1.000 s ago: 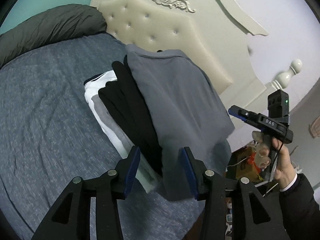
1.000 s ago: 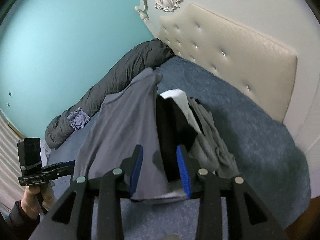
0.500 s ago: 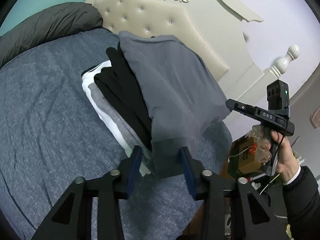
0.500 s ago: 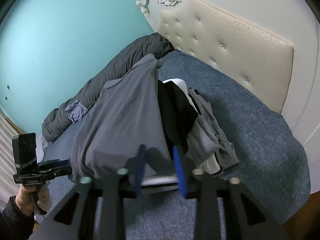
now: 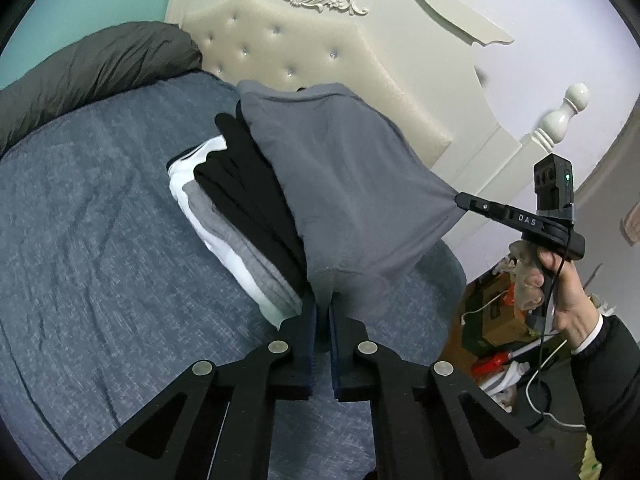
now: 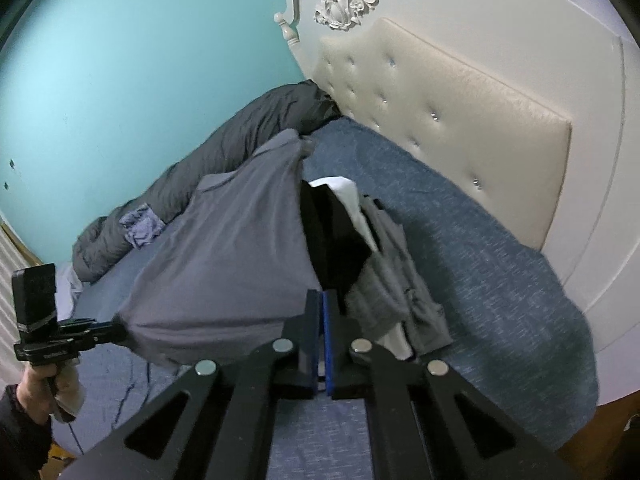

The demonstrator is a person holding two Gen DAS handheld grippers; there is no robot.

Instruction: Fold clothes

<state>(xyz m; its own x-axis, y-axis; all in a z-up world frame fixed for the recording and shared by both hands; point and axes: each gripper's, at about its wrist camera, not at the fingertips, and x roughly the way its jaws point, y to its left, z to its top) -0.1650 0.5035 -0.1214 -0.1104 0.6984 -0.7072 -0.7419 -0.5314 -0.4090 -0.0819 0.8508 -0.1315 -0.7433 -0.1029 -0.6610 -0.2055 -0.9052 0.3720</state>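
Left gripper (image 5: pixel 320 312): jaws drawn together on the near hem corner of the grey shirt (image 5: pixel 348 200); a fold of cloth is seen pinched between the pads
Right gripper (image 6: pixel 320 312): jaws likewise closed on the opposite hem corner, seen in the left wrist view as a black tip biting the cloth, with the hem pulled taut between the two grips
Grey shirt: held lifted at the hem end, its far end with the collar draped over the pile of clothes (image 5: pixel 240 208) in the middle of the bed (image 5: pixel 88 240)
Step in hand, as judged: hem taken up at both corners, fold not yet laid. Next move, as judged: both corners to be carried together towards the collar and set down evenly, tension kept equal so the cloth is not skewed

Surroundings, left to right in the left wrist view:
- dark grey duvet (image 5: pixel 92 64), bunched along the far side of the bed
- pile of clothes, black, grey and white layers, partly under the shirt; liable to be dragged or toppled when the shirt is moved
- cream tufted headboard (image 5: pixel 320 64), just behind the pile
- hand (image 5: pixel 560 284) in a dark sleeve, holding the right gripper's handle
- clutter on the floor (image 5: pixel 500 320) beside the bed, items not identifiable
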